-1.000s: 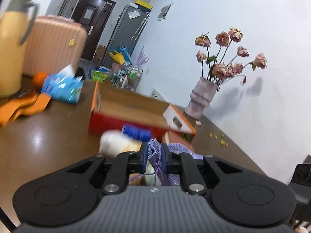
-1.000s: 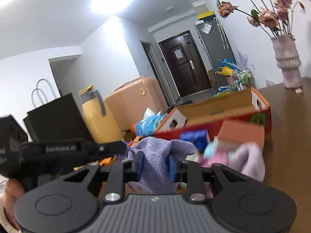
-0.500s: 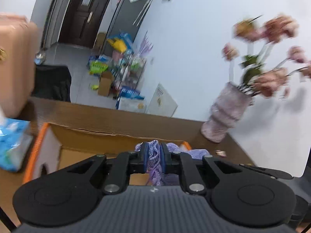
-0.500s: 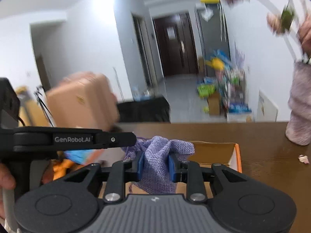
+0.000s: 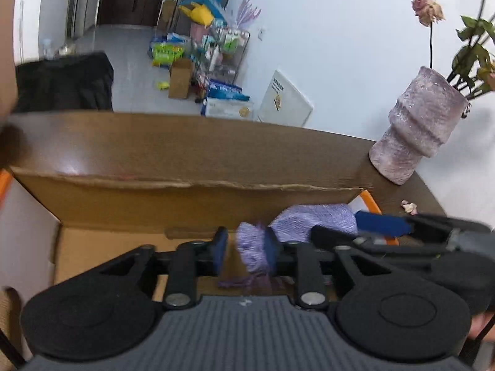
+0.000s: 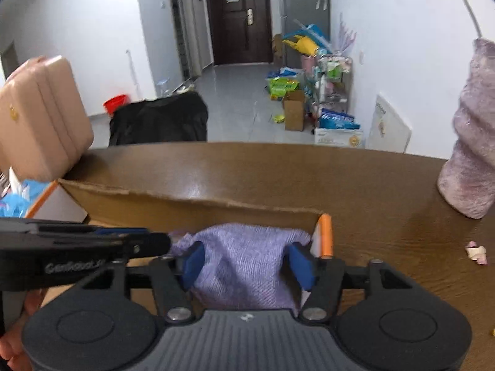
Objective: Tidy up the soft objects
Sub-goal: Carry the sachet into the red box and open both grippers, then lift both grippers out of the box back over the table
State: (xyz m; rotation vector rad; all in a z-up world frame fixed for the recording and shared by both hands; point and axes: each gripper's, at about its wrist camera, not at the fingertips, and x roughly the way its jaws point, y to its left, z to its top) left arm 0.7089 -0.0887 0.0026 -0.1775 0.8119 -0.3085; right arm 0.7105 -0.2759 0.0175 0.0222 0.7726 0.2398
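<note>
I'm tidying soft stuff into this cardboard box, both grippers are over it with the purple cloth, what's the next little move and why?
Probably finish letting go, then lift both grippers straight up. The purple cloth already hangs inside the cardboard box, and the jaws of the left gripper and right gripper are opening around it, so widening them fully should drop it in without dragging it back out.

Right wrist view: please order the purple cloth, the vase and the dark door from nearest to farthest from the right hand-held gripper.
1. Purple cloth, between the fingers of the right hand-held gripper, whose jaws are opening.
2. Vase, on the table at the right.
3. Dark door, far down the hallway.
</note>
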